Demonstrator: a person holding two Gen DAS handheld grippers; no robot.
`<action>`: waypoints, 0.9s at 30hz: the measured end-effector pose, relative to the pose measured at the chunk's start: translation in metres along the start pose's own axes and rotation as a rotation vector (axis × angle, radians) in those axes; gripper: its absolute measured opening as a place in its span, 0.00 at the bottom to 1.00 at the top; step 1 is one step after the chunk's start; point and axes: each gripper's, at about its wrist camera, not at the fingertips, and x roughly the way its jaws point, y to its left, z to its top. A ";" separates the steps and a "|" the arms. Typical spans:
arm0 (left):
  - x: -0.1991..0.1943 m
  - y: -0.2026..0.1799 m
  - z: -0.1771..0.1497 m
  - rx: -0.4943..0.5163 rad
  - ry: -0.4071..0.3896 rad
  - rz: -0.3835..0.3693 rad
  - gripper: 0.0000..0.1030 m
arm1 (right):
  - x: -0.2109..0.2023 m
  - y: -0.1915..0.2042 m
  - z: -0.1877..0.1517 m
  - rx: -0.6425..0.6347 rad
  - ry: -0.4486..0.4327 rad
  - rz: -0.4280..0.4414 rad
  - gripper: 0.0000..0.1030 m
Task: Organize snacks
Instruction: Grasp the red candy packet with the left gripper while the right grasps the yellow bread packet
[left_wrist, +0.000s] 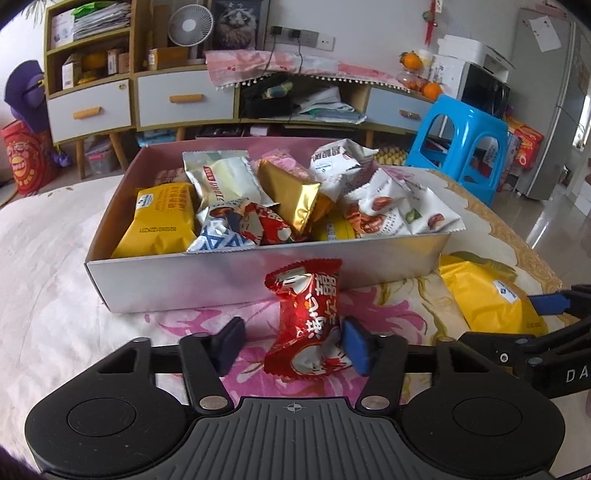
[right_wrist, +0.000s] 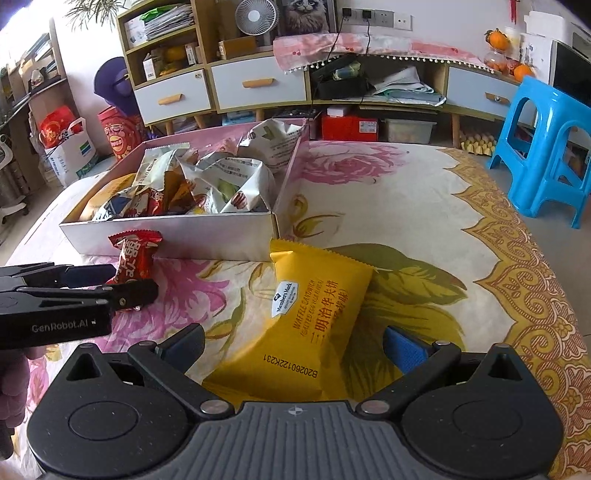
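Observation:
A red candy packet (left_wrist: 304, 317) lies on the flowered tablecloth in front of the white snack box (left_wrist: 258, 275). My left gripper (left_wrist: 293, 345) is open around the packet's near end; the right pad touches it and the left pad stands apart. The packet also shows in the right wrist view (right_wrist: 135, 256), between the left gripper's fingers (right_wrist: 135, 293). A yellow waffle sandwich packet (right_wrist: 312, 317) lies flat on the cloth right of the box. My right gripper (right_wrist: 295, 343) is open around its near end without squeezing it. The yellow packet also shows in the left wrist view (left_wrist: 491, 299).
The box (right_wrist: 177, 236) holds several wrapped snacks, among them a yellow packet (left_wrist: 162, 221) and a gold one (left_wrist: 291, 192). A blue plastic stool (right_wrist: 550, 147) stands beyond the table's right edge. A low cabinet with drawers (left_wrist: 184, 98) lines the far wall.

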 end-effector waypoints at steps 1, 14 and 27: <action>0.000 0.001 0.001 -0.008 0.003 -0.002 0.43 | 0.000 0.000 0.000 0.004 0.001 -0.002 0.90; -0.012 -0.005 0.007 -0.009 0.051 -0.034 0.31 | 0.000 -0.001 0.011 0.024 0.050 -0.061 0.34; -0.050 0.007 0.017 -0.035 0.049 -0.087 0.30 | -0.030 0.009 0.017 0.004 0.016 -0.059 0.32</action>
